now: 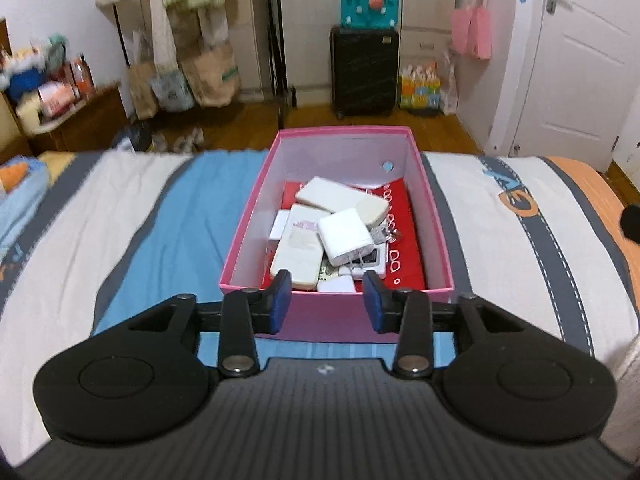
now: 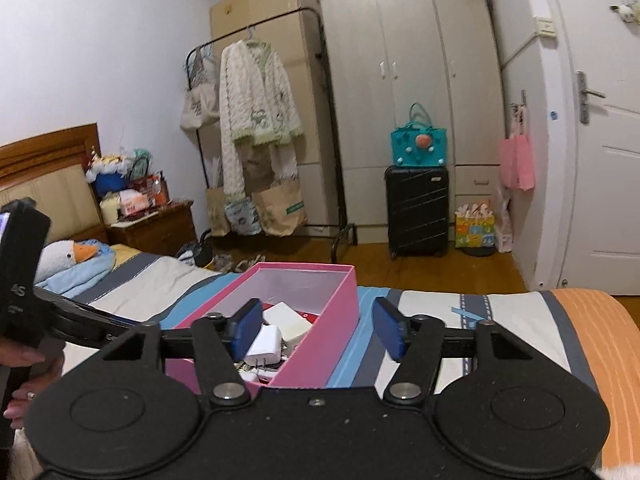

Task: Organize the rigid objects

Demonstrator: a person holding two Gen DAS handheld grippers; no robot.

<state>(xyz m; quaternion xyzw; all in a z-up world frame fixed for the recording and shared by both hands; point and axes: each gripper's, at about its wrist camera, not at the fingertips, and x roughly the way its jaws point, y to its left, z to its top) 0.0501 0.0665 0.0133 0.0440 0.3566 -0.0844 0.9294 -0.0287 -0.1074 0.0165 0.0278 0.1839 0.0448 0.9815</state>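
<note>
A pink box (image 1: 244, 224) sits on the striped bed. It holds several white rigid items: a power bank (image 1: 330, 194), a white charger with prongs (image 1: 344, 236), a long cream case (image 1: 298, 250) and a red card (image 1: 404, 236) underneath. My left gripper (image 1: 326, 300) is open and empty, just before the box's near wall. My right gripper (image 2: 318, 330) is open and empty, above the pink box (image 2: 332, 316), straddling its right wall. The charger (image 2: 264, 346) shows beside the left finger.
The bed (image 1: 500, 240) has blue, white, grey and orange stripes. A goose plush (image 2: 68, 254) lies at the bed's head. A black suitcase (image 2: 416, 210), clothes rack (image 2: 256, 128), wardrobe and door stand beyond the bed. The left gripper's handle (image 2: 20, 276) shows at the left edge.
</note>
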